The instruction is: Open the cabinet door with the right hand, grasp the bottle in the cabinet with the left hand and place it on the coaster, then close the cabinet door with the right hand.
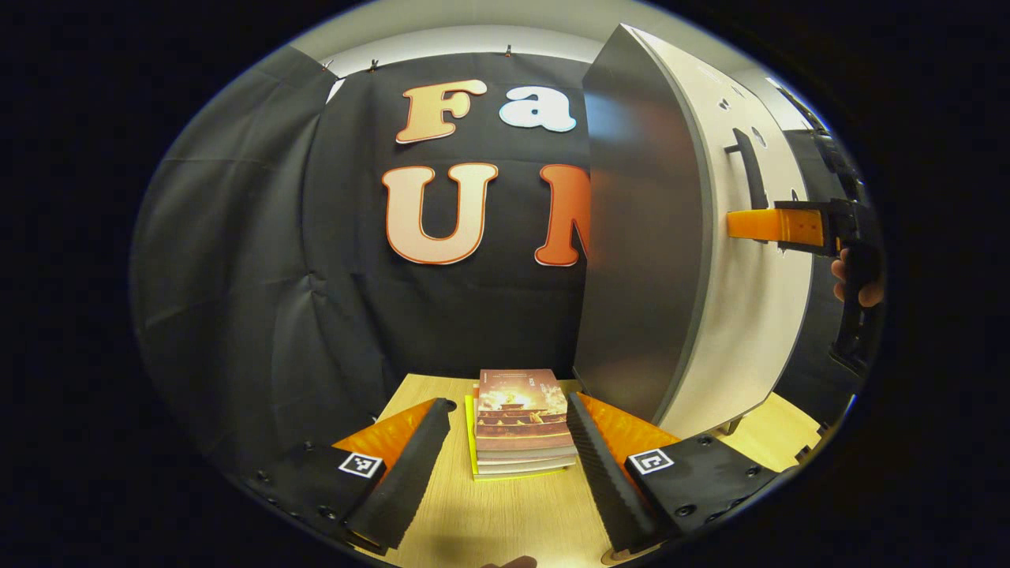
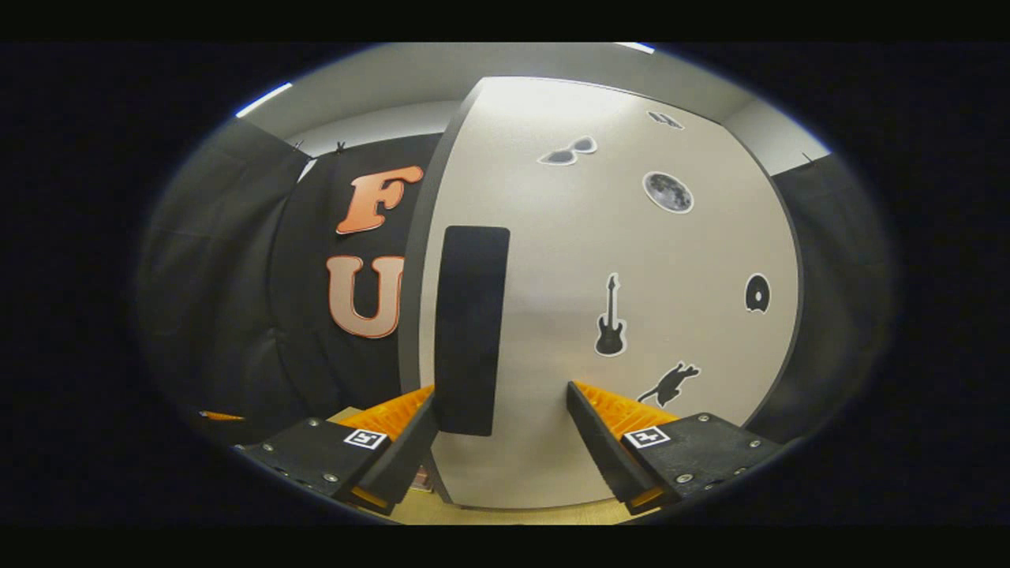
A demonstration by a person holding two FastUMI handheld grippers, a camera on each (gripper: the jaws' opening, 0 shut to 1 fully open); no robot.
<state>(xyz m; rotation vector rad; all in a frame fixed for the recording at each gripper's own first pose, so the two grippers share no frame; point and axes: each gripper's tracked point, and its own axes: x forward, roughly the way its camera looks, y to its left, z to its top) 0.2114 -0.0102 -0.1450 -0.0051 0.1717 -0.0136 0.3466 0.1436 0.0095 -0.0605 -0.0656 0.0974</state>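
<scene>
The white cabinet door, dotted with small stickers, stands close in front of my right gripper. Its black vertical handle sits between the open fingers, close to the left one, and neither finger presses on it. From the left gripper view the cabinet rises at the right with its grey side toward me, and the door looks flush. There the right gripper reaches to the door just below the handle, held by a hand. My left gripper hovers open over the wooden table.
A stack of books lies on the table ahead of my left fingers, just left of the cabinet's base. Black cloth walls close off the back and left. A strip of table shows in front of the cabinet door.
</scene>
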